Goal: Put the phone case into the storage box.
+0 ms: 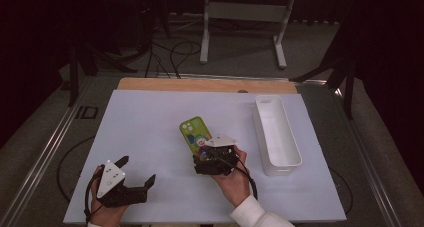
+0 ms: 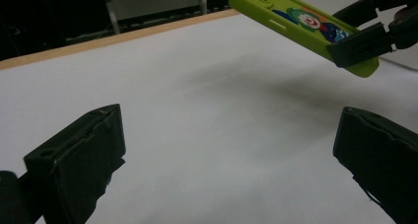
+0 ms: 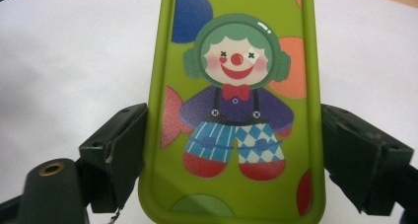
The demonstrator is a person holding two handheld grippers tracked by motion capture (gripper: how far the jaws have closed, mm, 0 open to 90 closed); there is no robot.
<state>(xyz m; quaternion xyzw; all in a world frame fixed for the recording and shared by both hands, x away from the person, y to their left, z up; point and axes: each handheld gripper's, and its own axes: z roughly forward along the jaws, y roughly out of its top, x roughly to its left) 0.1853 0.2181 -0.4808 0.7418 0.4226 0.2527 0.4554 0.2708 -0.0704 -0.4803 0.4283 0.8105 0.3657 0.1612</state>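
A lime-green phone case [image 1: 194,131] with a cartoon clown on its back is held off the white mat [image 1: 145,117], tilted up at its far end. My right gripper [image 1: 212,156] is shut on its lower end, one jaw against each long edge. In the right gripper view the phone case [image 3: 236,86] runs up between the jaws of the right gripper [image 3: 234,157]. From the left gripper view the phone case [image 2: 296,21] hangs above its shadow, with the right gripper [image 2: 365,29] clamping it. My left gripper [image 1: 137,169] rests at the mat's front left, open and holding nothing [image 2: 226,155].
A long white tray [image 1: 296,148] lies along the mat's right side, just right of my right hand. The wooden table edge [image 1: 200,84] runs behind the mat. Metal stand legs [image 1: 240,12] and cables sit on the floor beyond.
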